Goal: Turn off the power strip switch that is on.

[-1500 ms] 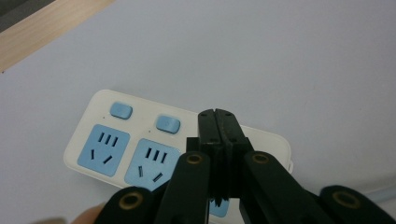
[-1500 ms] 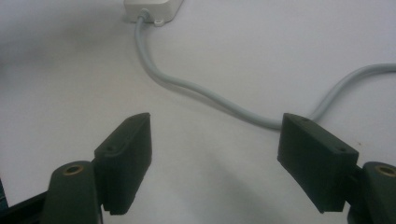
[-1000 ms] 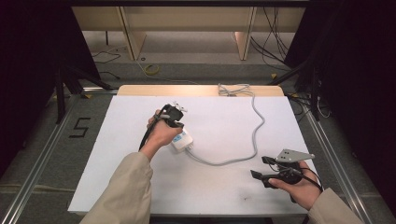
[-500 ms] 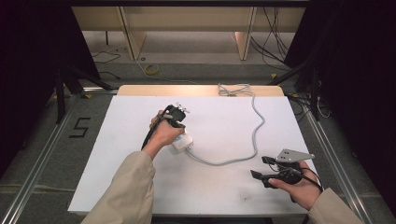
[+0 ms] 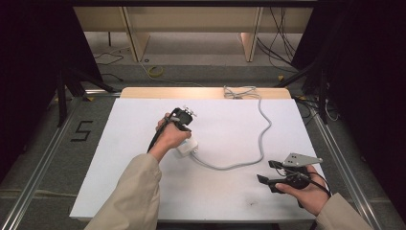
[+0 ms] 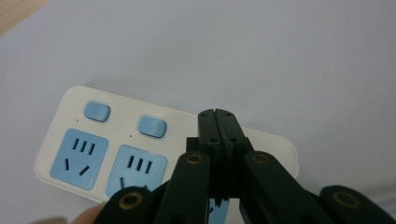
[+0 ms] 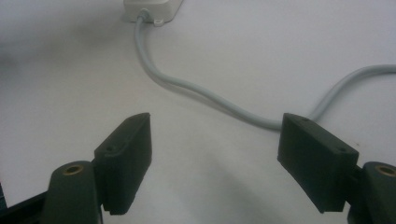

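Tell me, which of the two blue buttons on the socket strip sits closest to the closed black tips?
The blue button just beside the left gripper, above the second socket. The other button sits farther off, nearer the power strip end.

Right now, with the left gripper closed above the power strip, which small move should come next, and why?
Probably lower the left gripper onto the nearer blue switch. Its jaws are shut, holding nothing, just above the power strip, like a pressing tip. The right gripper waits open near the grey cable.
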The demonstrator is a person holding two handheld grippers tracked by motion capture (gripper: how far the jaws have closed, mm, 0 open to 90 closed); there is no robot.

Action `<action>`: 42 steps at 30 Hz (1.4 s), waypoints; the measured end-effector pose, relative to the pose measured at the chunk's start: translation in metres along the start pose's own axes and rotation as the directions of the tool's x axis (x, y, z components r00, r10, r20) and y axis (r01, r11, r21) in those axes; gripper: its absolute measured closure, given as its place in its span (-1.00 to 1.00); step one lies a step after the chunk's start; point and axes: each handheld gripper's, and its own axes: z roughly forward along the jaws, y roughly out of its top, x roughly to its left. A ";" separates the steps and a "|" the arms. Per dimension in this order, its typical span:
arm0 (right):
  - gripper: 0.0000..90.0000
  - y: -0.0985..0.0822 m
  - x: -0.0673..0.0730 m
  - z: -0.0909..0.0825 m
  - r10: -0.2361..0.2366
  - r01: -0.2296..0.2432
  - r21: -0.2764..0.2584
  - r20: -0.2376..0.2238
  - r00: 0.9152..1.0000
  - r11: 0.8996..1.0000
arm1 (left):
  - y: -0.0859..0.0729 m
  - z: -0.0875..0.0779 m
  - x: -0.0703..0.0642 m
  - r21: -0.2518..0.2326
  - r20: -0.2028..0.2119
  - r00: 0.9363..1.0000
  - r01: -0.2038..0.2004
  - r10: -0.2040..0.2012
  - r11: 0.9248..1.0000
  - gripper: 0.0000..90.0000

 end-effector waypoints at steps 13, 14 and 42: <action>-0.41 0.000 0.000 0.000 -0.002 0.002 0.001 -0.002 1.000 1.000 | 0.003 0.005 0.001 0.027 0.002 1.000 -0.006 0.006 1.000 1.00; -0.41 0.000 0.000 0.000 -0.002 0.002 0.001 -0.002 1.000 1.000 | 0.003 0.006 0.001 0.027 0.002 1.000 -0.004 0.004 1.000 1.00; -0.41 0.000 0.001 0.001 -0.008 0.008 0.005 -0.006 1.000 1.000 | 0.004 0.013 0.000 0.068 0.006 1.000 0.010 -0.010 0.998 1.00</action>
